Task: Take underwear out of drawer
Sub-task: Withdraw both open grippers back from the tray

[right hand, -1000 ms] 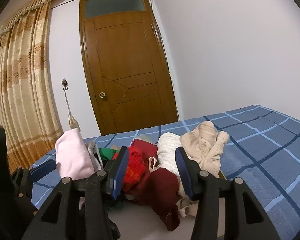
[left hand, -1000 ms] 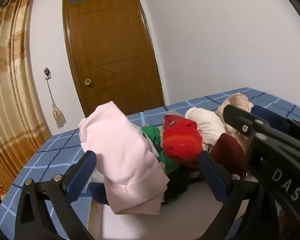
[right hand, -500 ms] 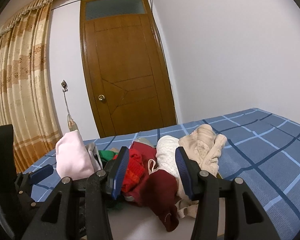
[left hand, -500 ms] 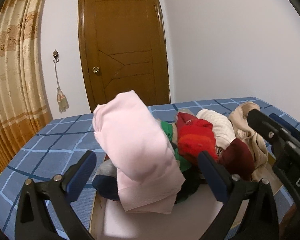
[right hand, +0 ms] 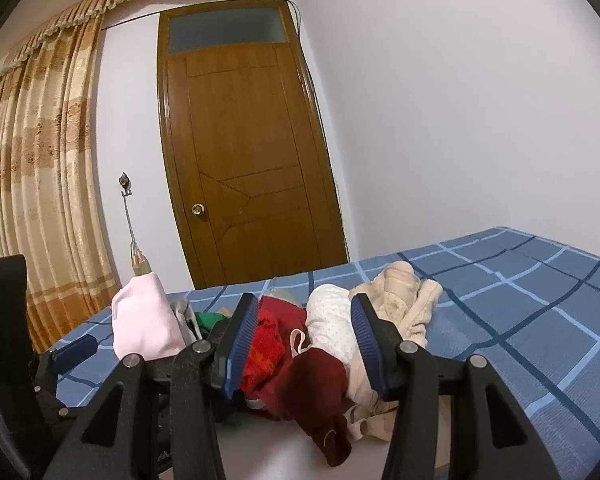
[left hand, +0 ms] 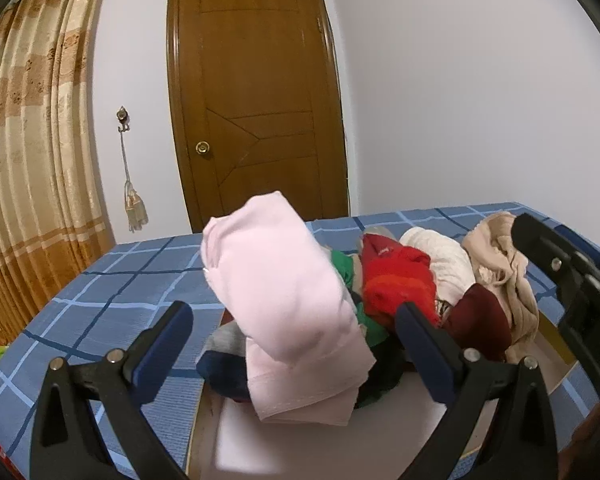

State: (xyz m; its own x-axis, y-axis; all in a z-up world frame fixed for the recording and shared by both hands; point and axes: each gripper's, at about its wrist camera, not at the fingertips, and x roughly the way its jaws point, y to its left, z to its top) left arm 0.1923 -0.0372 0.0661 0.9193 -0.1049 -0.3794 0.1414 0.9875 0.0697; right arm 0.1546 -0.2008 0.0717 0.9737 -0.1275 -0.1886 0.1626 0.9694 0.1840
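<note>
Blue-padded left tongs (left hand: 290, 346) gape wide around the pink underwear (left hand: 288, 300), not yet pinching it; right tongs (right hand: 302, 346) stand open over the maroon piece (right hand: 320, 392). Both hover because the heap sits in the drawer (left hand: 420, 412), resting on the bed (right hand: 540, 320).

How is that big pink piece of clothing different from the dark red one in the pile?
The pink garment is pale, bulky and stands tallest at the pile's left end; the dark red garment is deep maroon, smaller and droops low at the front. The pink one lies ahead of the left gripper, the dark red one ahead of the right gripper. Both are soft, crumpled cloth, gripped by neither.
</note>
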